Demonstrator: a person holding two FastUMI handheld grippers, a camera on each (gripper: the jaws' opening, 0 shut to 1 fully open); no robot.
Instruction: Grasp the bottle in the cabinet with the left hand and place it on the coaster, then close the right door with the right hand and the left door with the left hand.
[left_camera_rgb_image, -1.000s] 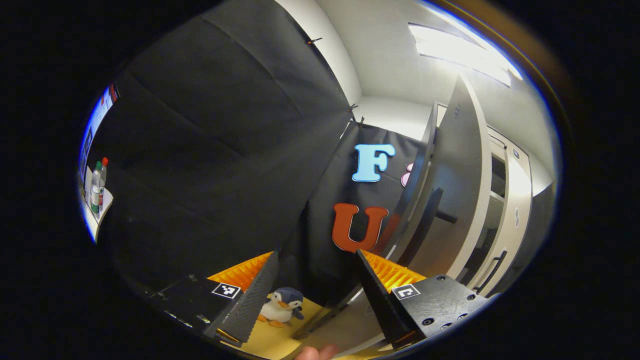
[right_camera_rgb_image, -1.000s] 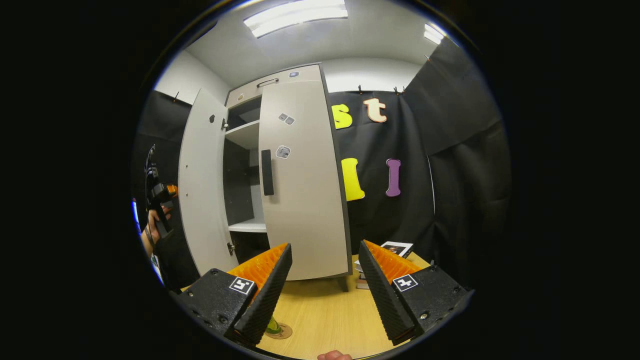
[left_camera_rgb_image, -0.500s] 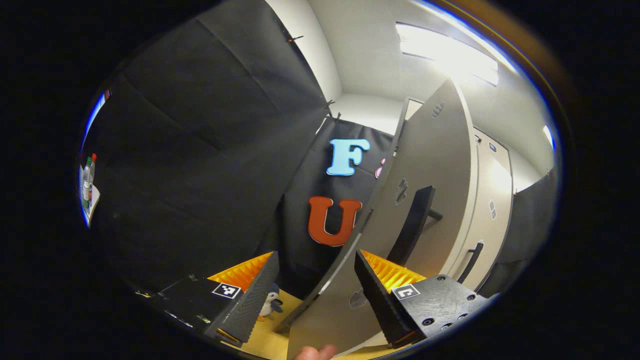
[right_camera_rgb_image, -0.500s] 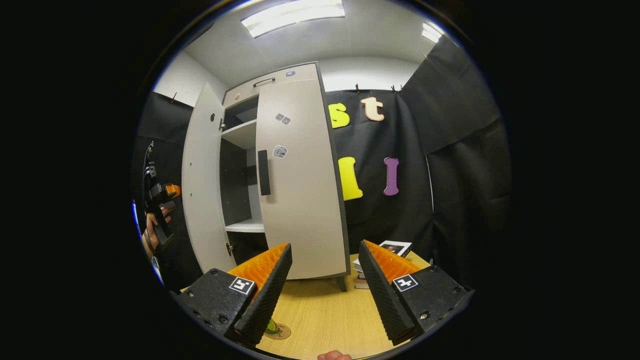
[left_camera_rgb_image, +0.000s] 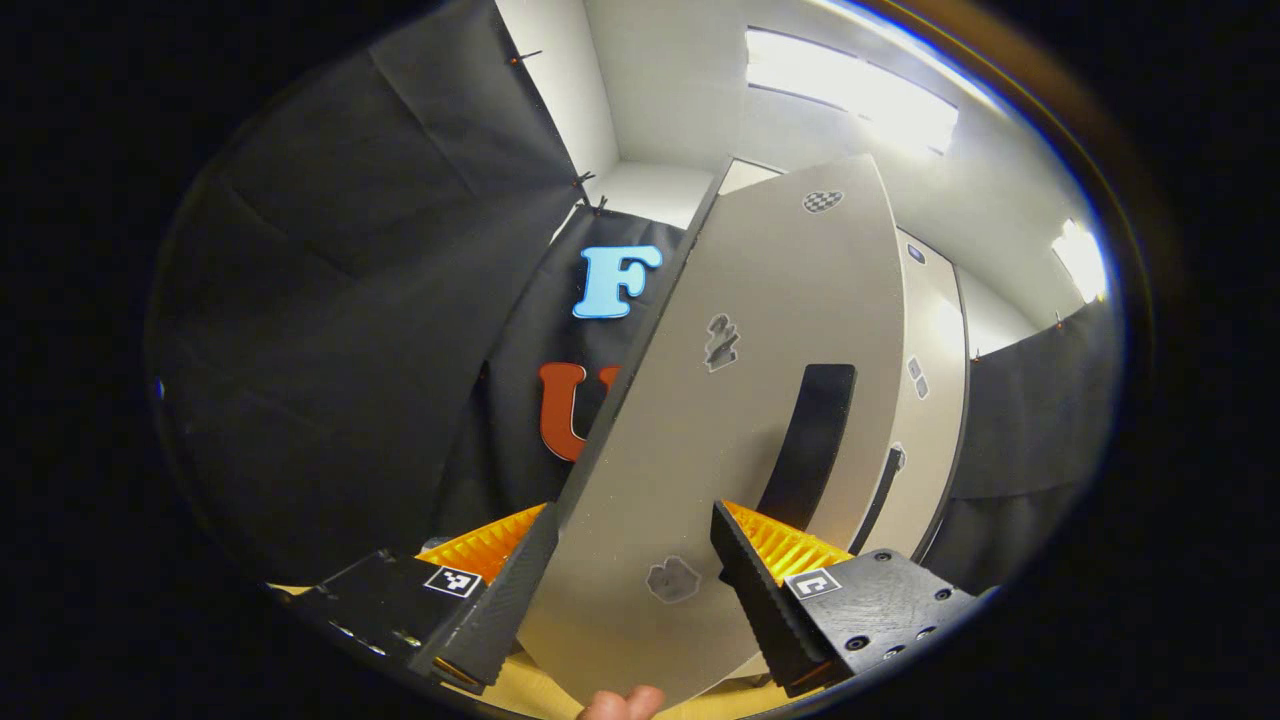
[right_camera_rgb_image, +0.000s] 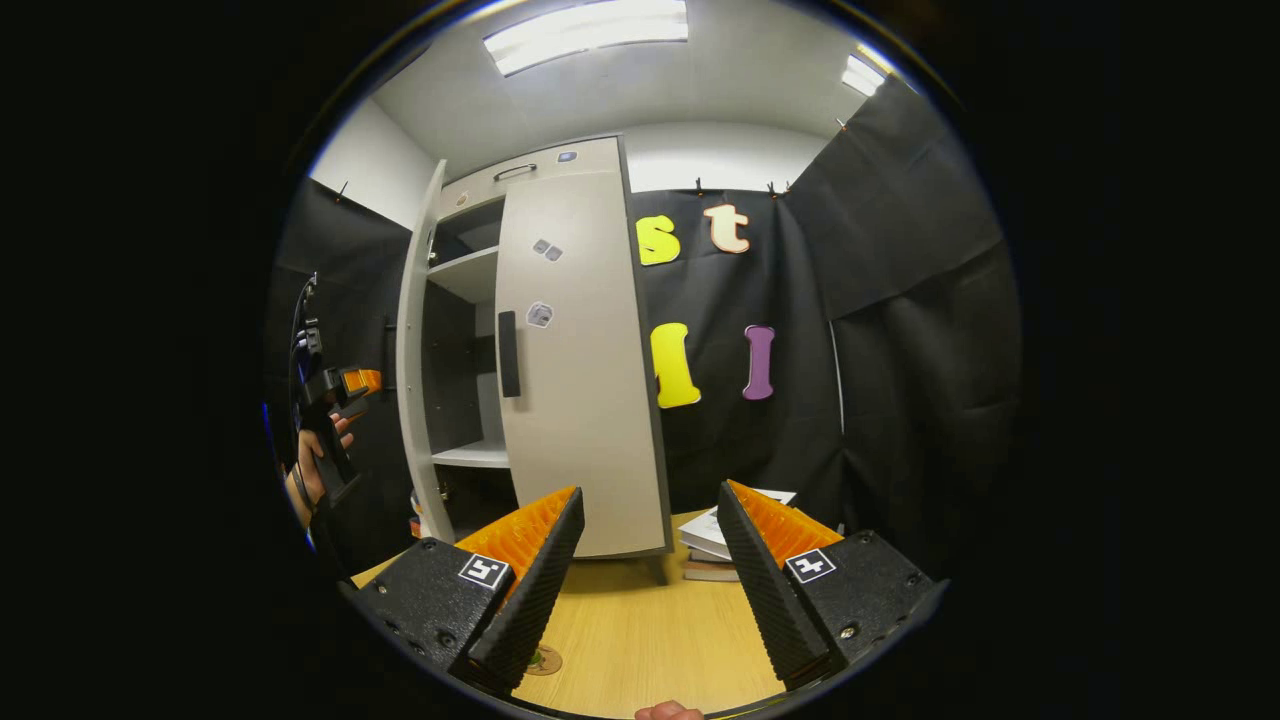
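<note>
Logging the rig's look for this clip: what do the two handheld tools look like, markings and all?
Each tool, left and right, has two wedge-shaped fingers with ridged inner faces, mounted on black blocks with visible screws. Each block carries a small square black-and-white marker. In the right gripper view, the left tool appears as a black handheld frame with a cable looping above it.

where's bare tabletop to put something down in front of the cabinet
In the right gripper view, the wooden tabletop lies bare between the cabinet's right door and the right gripper. It is crowded at the stack of books right of the cabinet, and at the coaster near the left finger.
</note>
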